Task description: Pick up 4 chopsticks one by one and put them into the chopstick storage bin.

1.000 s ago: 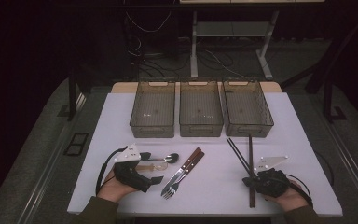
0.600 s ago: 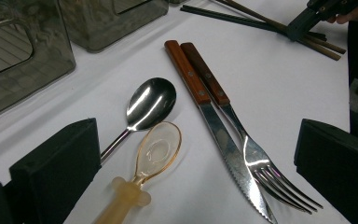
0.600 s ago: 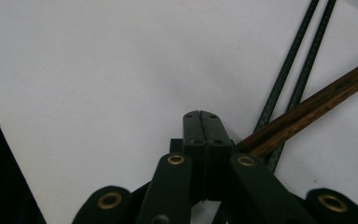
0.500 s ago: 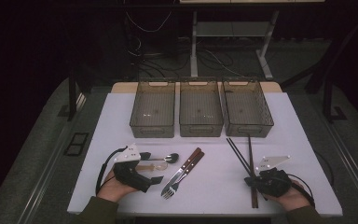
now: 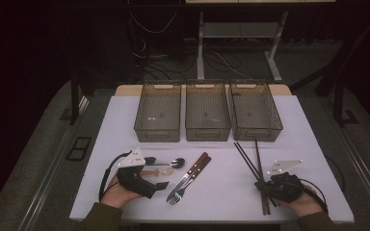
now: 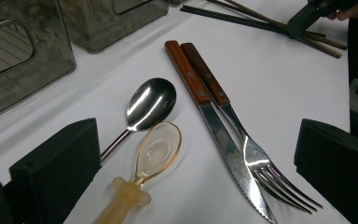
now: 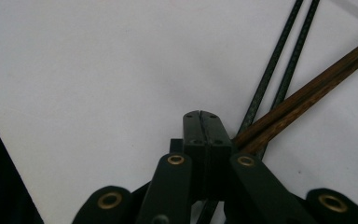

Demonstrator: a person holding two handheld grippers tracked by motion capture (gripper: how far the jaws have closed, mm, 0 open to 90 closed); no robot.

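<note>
On the white table three smoke-tinted clear plastic bins are set side by side along the far edge, their rims touching or nearly so; nothing can be made out inside them.

At the near left, the left tongs are held low over the table, with the jaws spread wide, as is seen in the left gripper view. Between and just ahead of those jaws two spoons are laid: a polished steel spoon and, beside it and nearer, a translucent amber plastic spoon with a thick moulded handle. Their bowls are nearly touching.

Right of the spoons, one serrated steak knife and one fork are laid side by side, both with riveted reddish-brown wooden handles pointed toward the bins.

Further right, two pairs of chopsticks are crossed: one dark green-black ribbed pair and one brown wooden pair.

At the near right, the right tongs are rested at the chopsticks' near ends, with the jaws pressed together and nothing gripped between them; the wooden pair is seen just beside the closed tips.
</note>
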